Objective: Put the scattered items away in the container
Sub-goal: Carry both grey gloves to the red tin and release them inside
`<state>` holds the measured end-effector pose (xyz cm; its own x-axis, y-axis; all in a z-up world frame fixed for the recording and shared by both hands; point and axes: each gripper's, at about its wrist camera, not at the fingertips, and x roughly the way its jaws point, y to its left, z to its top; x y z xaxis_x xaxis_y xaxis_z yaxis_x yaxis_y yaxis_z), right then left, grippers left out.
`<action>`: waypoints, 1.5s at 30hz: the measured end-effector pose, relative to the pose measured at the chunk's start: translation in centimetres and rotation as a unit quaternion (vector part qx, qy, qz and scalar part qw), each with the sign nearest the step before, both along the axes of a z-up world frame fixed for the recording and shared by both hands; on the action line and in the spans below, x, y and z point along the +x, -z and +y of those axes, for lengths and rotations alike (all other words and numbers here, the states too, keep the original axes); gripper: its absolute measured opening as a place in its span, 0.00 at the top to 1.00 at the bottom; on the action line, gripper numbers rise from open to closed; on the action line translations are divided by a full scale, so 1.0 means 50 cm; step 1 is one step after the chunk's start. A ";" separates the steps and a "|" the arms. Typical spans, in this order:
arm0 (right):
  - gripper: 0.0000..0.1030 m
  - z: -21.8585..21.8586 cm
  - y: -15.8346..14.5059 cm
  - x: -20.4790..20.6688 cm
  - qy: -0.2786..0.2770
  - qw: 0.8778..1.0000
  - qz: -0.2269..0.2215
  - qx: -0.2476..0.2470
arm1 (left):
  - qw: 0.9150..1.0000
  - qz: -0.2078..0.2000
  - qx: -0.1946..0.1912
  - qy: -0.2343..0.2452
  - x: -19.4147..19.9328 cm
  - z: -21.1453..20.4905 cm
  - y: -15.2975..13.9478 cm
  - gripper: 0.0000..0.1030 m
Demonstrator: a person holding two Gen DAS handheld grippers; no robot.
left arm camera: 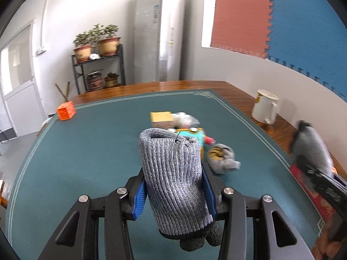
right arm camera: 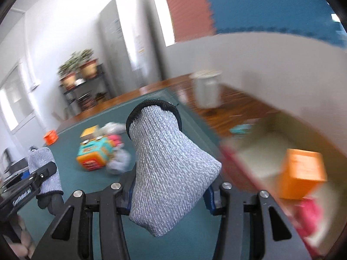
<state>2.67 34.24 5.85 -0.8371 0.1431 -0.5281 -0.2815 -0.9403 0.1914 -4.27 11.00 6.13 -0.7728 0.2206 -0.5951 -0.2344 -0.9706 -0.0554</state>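
- Gloves are in both tools: the left gripper (left arm camera: 173,195) is pinched on a grey ribbed knit glove with dark coated fingertips (left arm camera: 171,177), which stands up between the blue pads and hangs below them; the right gripper (right arm camera: 171,197) is pinched the same way on a second grey knit glove with a black cuff (right arm camera: 169,164).
- Container: the red-walled open box with a pale floor (right arm camera: 256,162) sits at the right edge of the green felt table mat (left arm camera: 86,151), blurred in the right wrist view, with an orange cube-shaped box (right arm camera: 301,173) already inside.
- Step in hand, as I judge it: carrying the right glove over the box to drop it in. To do it well, bring the tool well past the near red wall before letting go, since limp knit can drape over a rim; keep the left tool clear until the right has released.
- Remaining scatter: a teal-and-orange toy cube (right arm camera: 93,153), a crumpled grey cloth (left arm camera: 223,158) just beside it, a yellow-topped cardboard box (left arm camera: 161,117) behind, and a small orange block (left arm camera: 66,110) well apart at the mat's far left.
- Views compared: only the right wrist view shows the box's inside; the left shows just a strip of red at its right edge, but gives the scatter and a white lidded mug (left arm camera: 264,108) sharply.
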 end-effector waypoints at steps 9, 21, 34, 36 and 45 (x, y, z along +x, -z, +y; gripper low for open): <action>0.48 0.192 -0.041 0.201 0.199 0.979 0.010 0.042 | 0.998 -0.010 0.001 0.062 0.019 0.093 0.002 0.55; 0.22 0.276 -0.007 0.266 0.269 0.962 0.022 0.029 | 0.995 -0.021 -0.015 0.100 0.046 0.165 0.002 0.55; 0.22 0.293 0.038 0.331 0.292 0.956 0.039 -0.006 | 0.983 -0.013 -0.035 0.180 0.063 0.317 -0.026 0.55; 0.22 0.297 0.042 0.340 0.293 0.955 0.038 -0.008 | 0.979 -0.017 -0.032 0.200 0.062 0.352 -0.032 0.55; 0.22 0.305 0.048 0.371 0.308 0.951 0.035 0.002 | 0.961 -0.015 -0.019 0.275 0.058 0.511 -0.060 0.55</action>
<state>21.20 49.51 3.44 -0.6275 0.6193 -0.4720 -0.7652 -0.6025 0.2268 -1.36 36.55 9.15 -0.5288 0.5685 -0.6302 -0.7109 -0.7023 -0.0370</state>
